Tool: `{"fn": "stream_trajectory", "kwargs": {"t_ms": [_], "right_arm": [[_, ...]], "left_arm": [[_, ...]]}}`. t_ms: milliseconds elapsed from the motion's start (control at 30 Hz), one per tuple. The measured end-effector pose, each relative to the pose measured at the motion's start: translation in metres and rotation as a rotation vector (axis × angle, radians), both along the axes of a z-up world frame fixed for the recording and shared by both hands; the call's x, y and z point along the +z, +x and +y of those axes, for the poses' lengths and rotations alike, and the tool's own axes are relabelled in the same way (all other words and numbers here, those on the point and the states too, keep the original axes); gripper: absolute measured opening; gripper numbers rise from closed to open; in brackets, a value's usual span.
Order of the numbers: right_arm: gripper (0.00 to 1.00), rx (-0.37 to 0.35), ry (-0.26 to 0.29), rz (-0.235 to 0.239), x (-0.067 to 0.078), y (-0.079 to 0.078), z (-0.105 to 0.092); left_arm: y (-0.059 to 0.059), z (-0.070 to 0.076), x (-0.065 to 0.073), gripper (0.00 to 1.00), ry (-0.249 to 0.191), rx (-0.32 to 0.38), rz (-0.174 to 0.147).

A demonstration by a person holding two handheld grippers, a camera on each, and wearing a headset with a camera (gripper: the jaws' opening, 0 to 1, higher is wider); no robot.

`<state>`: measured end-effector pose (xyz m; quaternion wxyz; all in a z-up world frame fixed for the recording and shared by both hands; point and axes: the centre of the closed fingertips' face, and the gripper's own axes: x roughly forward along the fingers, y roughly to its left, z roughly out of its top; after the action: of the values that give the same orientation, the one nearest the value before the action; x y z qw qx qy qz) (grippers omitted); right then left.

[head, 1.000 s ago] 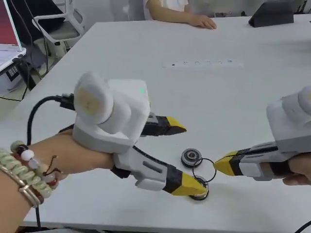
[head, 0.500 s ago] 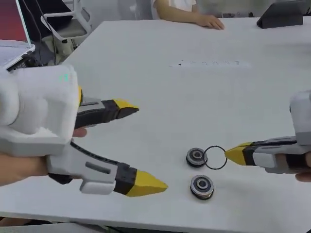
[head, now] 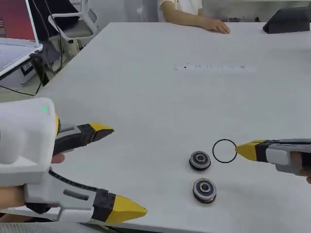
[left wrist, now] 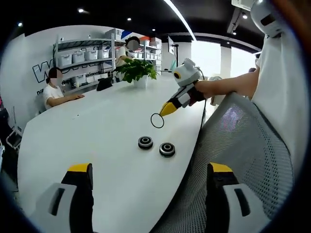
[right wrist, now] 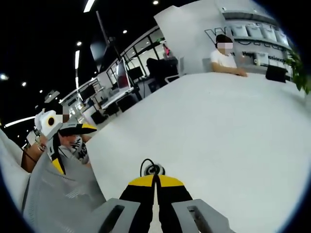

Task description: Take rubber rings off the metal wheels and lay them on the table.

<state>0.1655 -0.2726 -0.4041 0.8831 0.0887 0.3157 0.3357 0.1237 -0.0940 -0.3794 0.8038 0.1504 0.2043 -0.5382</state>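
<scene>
Two metal wheels lie on the white table [head: 146, 87], one farther [head: 199, 160] and one nearer [head: 204, 190]; the left gripper view shows them too [left wrist: 145, 142] [left wrist: 167, 149]. My right gripper [head: 243, 149] is shut on a thin black rubber ring [head: 224, 150], held just right of the farther wheel. From the left gripper view the ring [left wrist: 157, 120] hangs at the right gripper's tip [left wrist: 167, 109]. In its own view the right gripper [right wrist: 155, 182] has its jaws pressed together, with a wheel [right wrist: 153, 169] just beyond. My left gripper [head: 116, 170] stands open, well left of the wheels, holding nothing.
A person sits at the table's far end with a forearm [head: 194, 19] on it. A dark object [head: 286, 22] lies at the far right, a pale label strip [head: 216, 67] mid-table. An office chair [head: 73, 26] and a laptop [head: 14, 43] stand off the left edge.
My left gripper has pulled back to the left, away from the nearer wheel, and spread wide. The right gripper has drawn the ring to the right, away from the wheels.
</scene>
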Motion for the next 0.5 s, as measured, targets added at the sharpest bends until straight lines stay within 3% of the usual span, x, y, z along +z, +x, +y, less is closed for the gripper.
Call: {"fn": "stream_trajectory", "kwargs": {"t_ms": [200,300,500], "right_arm": [[0.00,-0.018,0.038,-0.017,0.010,0.001,0.000],[0.00,-0.023,0.057,-0.023,0.014,0.001,0.002],[0.00,-0.033,0.095,-0.027,0.024,0.002,0.007]], "left_arm": [[-0.005,-0.002,-0.013,0.98,-0.010,0.008,0.044],[-0.008,-0.002,-0.021,0.98,0.012,0.003,0.070],[-0.010,-0.003,-0.020,0.99,-0.001,0.000,0.079]]}}
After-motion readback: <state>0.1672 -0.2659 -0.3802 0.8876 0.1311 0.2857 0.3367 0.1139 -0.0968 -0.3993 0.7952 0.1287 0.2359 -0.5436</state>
